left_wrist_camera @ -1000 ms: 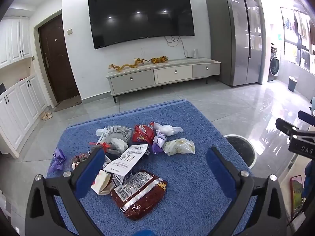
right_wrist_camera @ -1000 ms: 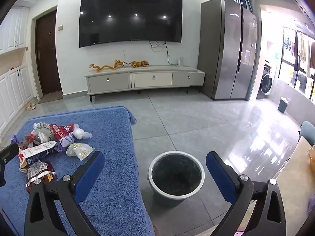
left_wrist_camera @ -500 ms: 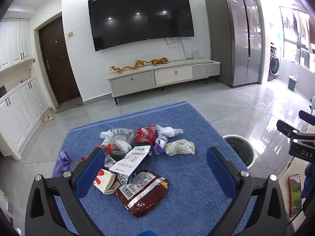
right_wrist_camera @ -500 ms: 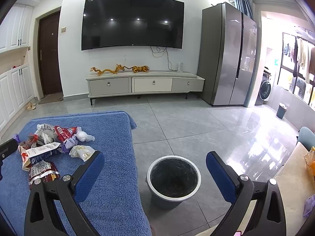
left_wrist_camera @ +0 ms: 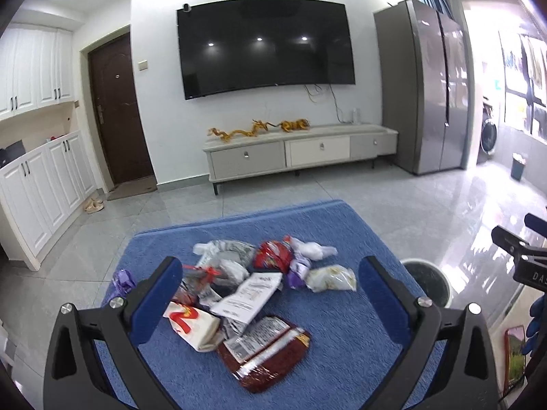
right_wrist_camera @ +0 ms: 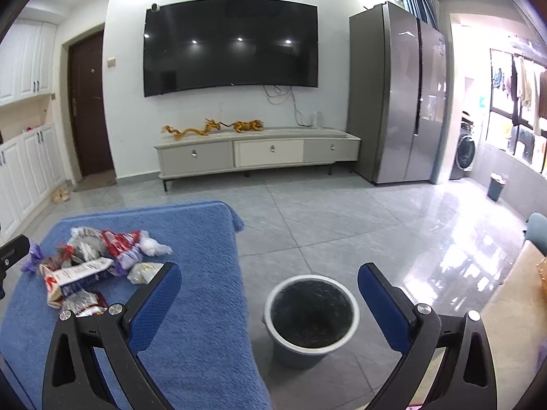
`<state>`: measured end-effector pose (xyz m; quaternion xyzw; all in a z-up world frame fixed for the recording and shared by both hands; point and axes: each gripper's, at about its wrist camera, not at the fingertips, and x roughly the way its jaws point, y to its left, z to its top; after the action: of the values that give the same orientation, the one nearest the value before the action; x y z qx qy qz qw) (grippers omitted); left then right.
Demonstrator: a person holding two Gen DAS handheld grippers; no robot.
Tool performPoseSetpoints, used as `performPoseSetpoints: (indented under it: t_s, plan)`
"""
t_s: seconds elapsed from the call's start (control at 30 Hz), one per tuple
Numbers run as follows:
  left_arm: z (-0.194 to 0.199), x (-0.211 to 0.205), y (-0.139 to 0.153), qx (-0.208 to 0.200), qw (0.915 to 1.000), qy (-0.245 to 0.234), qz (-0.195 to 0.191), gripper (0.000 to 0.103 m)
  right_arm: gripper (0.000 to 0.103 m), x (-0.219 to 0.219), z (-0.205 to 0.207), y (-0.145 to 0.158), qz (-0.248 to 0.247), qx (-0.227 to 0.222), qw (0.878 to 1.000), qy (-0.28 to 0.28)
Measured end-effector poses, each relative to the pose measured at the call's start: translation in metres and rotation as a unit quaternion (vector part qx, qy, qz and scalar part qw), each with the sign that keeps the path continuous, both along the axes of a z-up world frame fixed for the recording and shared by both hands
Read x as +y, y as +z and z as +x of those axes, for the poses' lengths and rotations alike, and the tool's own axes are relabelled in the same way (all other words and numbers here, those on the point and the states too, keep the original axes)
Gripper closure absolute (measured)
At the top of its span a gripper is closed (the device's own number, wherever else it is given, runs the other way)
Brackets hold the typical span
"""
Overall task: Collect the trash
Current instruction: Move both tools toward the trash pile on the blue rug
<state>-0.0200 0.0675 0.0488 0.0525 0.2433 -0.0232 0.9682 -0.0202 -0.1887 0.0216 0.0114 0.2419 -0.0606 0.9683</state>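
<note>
Left gripper (left_wrist_camera: 270, 282): jaws spread wide, nothing between the blue pads; it hangs above the near side of the trash heap.
Right gripper (right_wrist_camera: 270, 285): jaws spread wide, holding nothing; it hangs over the right edge of the blue cloth and the floor beside it.
Blue cloth (left_wrist_camera: 342, 348): covers the table top; all the trash lies on it.
Trash heap: loose wrappers bunched together near the middle of the cloth, most touching or overlapping.
Dark red packet (left_wrist_camera: 265, 352): nearest the left camera, flat, label side up.
White packet with red mark (left_wrist_camera: 193, 324): just left of the dark red packet, partly behind the left finger.
Paper slip (left_wrist_camera: 248, 295): white, printed, lying on top of the heap's middle.
Red wrapper (left_wrist_camera: 273, 256): far side of heap, crumpled.
Pale yellowish bag (left_wrist_camera: 331, 278): right edge of heap, slightly apart from the paper slip.
Purple wrapper (left_wrist_camera: 123, 280): left edge of the cloth, apart from the main heap.
Bin (right_wrist_camera: 311, 317): round, dark inside with a pale rim, upright on the tiled floor just right of the table; seen between the right gripper's fingers.
Bin contents: cannot tell, interior too dark.
</note>
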Motion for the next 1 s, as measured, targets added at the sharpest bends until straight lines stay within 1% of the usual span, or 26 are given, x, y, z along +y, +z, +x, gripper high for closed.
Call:
performPoseSetpoints:
  t_s: [0.17,0.2,0.3,0.43,0.53,0.6,0.7,0.73,0.83,0.93,1.0]
  plan:
    - [0.007,0.025,0.001,0.000,0.9995,0.022,0.021,0.000,0.000,0.012,0.008,0.009,0.005,-0.016,0.999,0.033]
    - [0.008,0.033,0.001,0.003,0.9994,0.028,0.020,0.000,0.000,0.016,0.010,0.011,0.003,-0.019,0.999,0.038]
    - [0.012,0.060,0.005,0.007,0.9979,0.061,0.022,0.000,0.000,0.030,0.019,0.014,-0.009,-0.026,0.998,0.058]
    - [0.015,0.108,0.020,-0.006,0.9921,0.124,0.018,0.000,0.000,0.052,0.037,0.014,-0.016,-0.005,0.995,0.097]
    - [0.016,0.139,0.025,-0.005,0.9882,0.151,0.024,0.000,0.000,0.066,0.048,0.010,-0.010,0.009,0.992,0.128]
    - [0.019,0.155,0.019,0.011,0.9881,0.153,0.014,0.000,0.000,0.075,0.055,0.006,0.005,0.019,0.988,0.152]
    - [0.026,0.168,0.000,0.050,0.9896,0.133,-0.023,0.000,0.000,0.087,0.065,-0.001,0.015,0.029,0.983,0.180]
    - [0.029,0.167,-0.011,0.066,0.9906,0.114,-0.036,0.000,0.000,0.091,0.069,-0.005,0.014,0.033,0.982,0.186]
    - [0.038,0.154,-0.033,0.100,0.9918,0.061,-0.053,0.000,0.000,0.104,0.085,-0.021,0.015,0.054,0.976,0.210]
    - [0.058,0.121,-0.058,0.140,0.9884,-0.010,-0.059,0.002,0.000,0.111,0.099,-0.037,0.016,0.079,0.969,0.235]
    - [0.070,0.098,-0.070,0.161,0.9846,-0.042,-0.054,0.002,0.001,0.118,0.112,-0.052,0.013,0.099,0.962,0.252]
